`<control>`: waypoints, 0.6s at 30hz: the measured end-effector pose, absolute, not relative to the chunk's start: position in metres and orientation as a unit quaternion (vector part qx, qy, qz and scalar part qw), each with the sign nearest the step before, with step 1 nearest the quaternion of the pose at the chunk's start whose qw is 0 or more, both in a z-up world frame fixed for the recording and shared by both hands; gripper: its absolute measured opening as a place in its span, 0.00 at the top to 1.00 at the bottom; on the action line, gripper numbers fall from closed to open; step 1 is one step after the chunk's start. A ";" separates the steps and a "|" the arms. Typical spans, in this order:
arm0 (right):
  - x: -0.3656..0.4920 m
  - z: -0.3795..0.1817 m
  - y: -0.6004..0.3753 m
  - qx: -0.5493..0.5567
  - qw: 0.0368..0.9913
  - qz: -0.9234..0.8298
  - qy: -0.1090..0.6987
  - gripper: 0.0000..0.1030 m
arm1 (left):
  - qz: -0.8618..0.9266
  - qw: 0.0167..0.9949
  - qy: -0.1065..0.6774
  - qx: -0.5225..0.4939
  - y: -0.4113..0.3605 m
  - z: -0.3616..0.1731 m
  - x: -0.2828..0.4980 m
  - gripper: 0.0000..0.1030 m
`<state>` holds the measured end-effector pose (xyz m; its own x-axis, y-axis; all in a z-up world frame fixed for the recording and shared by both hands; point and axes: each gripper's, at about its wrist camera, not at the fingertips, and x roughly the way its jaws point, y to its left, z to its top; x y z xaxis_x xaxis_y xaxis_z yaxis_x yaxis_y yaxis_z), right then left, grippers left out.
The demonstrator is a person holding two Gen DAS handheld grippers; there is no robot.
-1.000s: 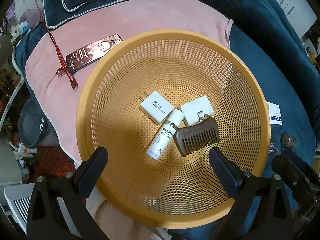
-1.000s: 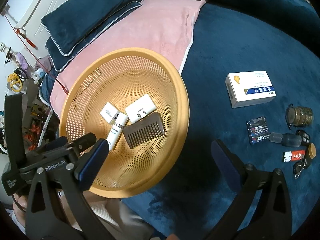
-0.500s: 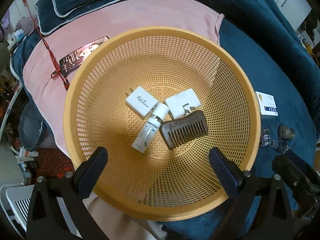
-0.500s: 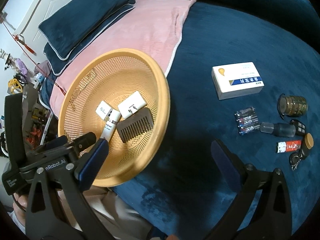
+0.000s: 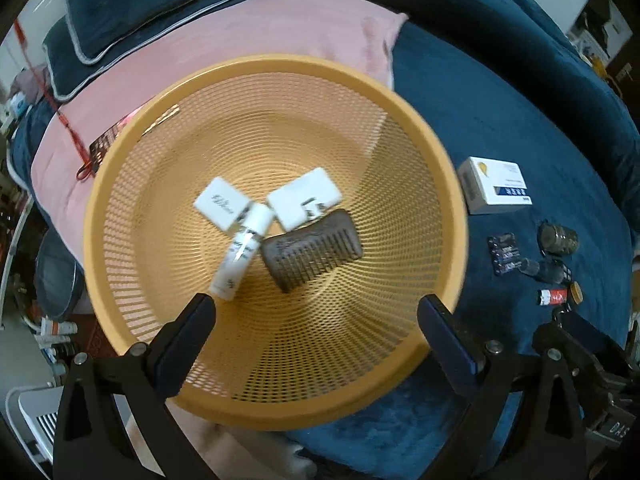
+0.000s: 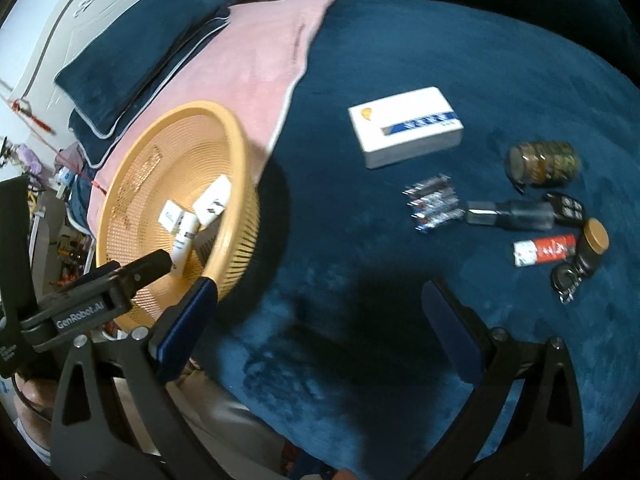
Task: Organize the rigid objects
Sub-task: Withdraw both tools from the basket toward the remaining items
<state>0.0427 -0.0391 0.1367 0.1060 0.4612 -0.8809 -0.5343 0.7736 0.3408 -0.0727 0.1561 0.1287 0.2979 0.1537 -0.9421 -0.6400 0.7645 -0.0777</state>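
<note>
The left gripper [image 5: 316, 320] hovers over the orange mesh basket [image 5: 448, 184], its fingers spread wide with nothing between them. In the basket's bottom lie a dark wooden comb [image 5: 312, 256], a white tube [image 5: 240, 258] leaning beside it, and two white rectangular blocks [image 5: 222, 208] [image 5: 304, 198], all four touching or overlapping in one cluster. The basket sits on the bed, partly on a pink blanket [image 5: 248, 28] and partly on the dark blue bedspread [image 6: 360, 280].

The right gripper [image 6: 320, 308] is also spread and empty, held above bare bedspread to the right of the basket. Farther right on the bedspread, well apart from the basket, rest a white box with a blue stripe [image 6: 406, 132], a pack of batteries [image 6: 434, 202], a glass jar lying on its side [image 6: 542, 164], a clear small bottle [image 6: 510, 216], a black key fob [image 6: 568, 208], a red and white tube [image 6: 544, 250] and a gold-capped dark bottle [image 6: 592, 244], the last few crowded close together. Dark blue pillows [image 6: 132, 48] lie at the head of the bed.
</note>
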 end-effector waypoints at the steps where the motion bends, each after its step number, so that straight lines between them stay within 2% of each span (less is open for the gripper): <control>1: 0.045 0.136 -0.045 -0.028 0.744 0.331 0.579 0.00 | 0.255 0.774 0.535 -0.225 0.153 0.129 -0.071 0.02; 18: 0.079 0.122 -0.126 0.015 0.759 0.267 0.594 0.00 | 0.193 0.797 0.551 -0.153 0.082 0.135 -0.012 0.02</control>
